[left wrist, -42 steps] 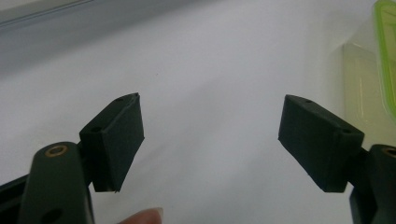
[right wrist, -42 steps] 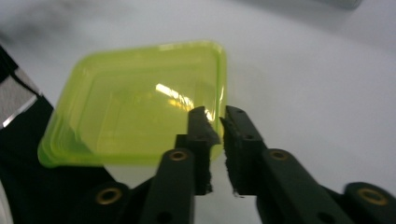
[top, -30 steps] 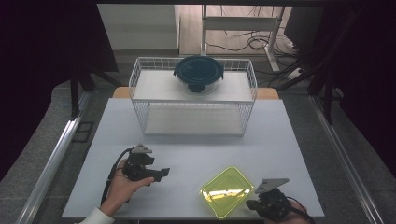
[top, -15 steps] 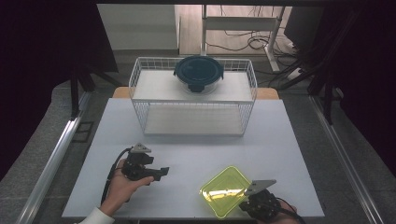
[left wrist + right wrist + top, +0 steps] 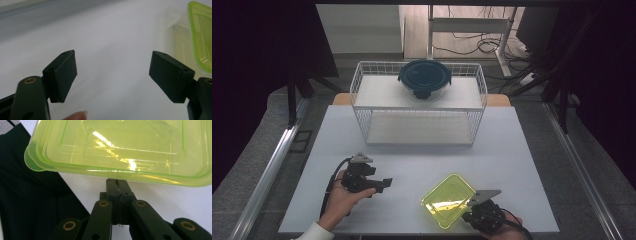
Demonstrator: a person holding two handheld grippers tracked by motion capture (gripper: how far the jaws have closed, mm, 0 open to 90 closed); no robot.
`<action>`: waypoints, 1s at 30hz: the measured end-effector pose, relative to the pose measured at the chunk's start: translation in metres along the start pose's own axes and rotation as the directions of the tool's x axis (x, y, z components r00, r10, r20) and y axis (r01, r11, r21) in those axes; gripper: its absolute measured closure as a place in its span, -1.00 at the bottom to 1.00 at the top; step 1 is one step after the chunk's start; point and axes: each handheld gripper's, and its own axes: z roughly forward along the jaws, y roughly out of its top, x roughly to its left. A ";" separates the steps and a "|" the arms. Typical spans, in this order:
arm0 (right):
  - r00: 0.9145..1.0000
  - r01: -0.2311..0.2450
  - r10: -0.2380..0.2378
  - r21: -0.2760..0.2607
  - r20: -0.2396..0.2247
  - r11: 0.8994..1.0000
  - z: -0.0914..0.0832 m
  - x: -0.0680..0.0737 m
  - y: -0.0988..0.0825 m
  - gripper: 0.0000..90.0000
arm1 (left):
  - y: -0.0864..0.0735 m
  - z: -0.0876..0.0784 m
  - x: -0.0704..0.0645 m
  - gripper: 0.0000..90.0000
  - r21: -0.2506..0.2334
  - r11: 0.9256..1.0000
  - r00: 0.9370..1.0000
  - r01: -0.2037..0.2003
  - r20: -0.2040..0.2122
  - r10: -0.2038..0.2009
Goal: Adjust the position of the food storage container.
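Note:
A translucent yellow-green container (image 5: 449,200) lies on the white table (image 5: 422,165) near the front right; it also fills the top of the right gripper view (image 5: 120,147) and shows at the right edge of the left gripper view (image 5: 200,37). My right gripper (image 5: 469,210) is shut, its joined tips (image 5: 117,182) reaching just under the container's near rim, with nothing between the pads. My left gripper (image 5: 384,184) rests at the front left, held by a hand. It is open with nothing in it (image 5: 112,72) and points toward the container.
A white wire basket rack (image 5: 419,107) stands at the table's far side, with a dark round lidded bowl (image 5: 424,79) on its upper shelf. The table's front edge runs right behind my right gripper, with dark cloth (image 5: 25,195) beyond it.
My right gripper has slid left along the container's near edge, still shut. The container has barely shifted. The left gripper has kept still.

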 end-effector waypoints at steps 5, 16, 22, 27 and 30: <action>1.000 0.016 -0.016 -0.001 0.003 1.000 0.009 0.003 0.011 0.96 | 0.000 0.001 0.001 -0.51 0.003 1.000 1.000 0.001 -0.002 0.000; 0.999 0.037 -0.037 -0.016 0.000 0.999 0.029 0.006 0.036 0.96 | 0.000 -0.002 0.003 -0.50 -0.016 1.000 1.000 0.012 -0.012 -0.012; 0.999 0.049 -0.049 -0.026 0.005 0.998 0.037 0.009 0.047 0.96 | 0.000 -0.002 0.004 -0.50 -0.016 1.000 1.000 0.015 -0.015 -0.015; 0.998 0.065 -0.065 -0.034 0.009 0.997 0.049 0.011 0.064 0.97 | -0.001 -0.002 0.006 -0.50 -0.016 1.000 1.000 0.021 -0.016 -0.021; 0.998 0.062 -0.061 -0.035 0.009 0.997 0.054 0.012 0.070 0.97 | -0.001 -0.002 0.006 -0.50 -0.014 1.000 1.000 0.018 -0.016 -0.019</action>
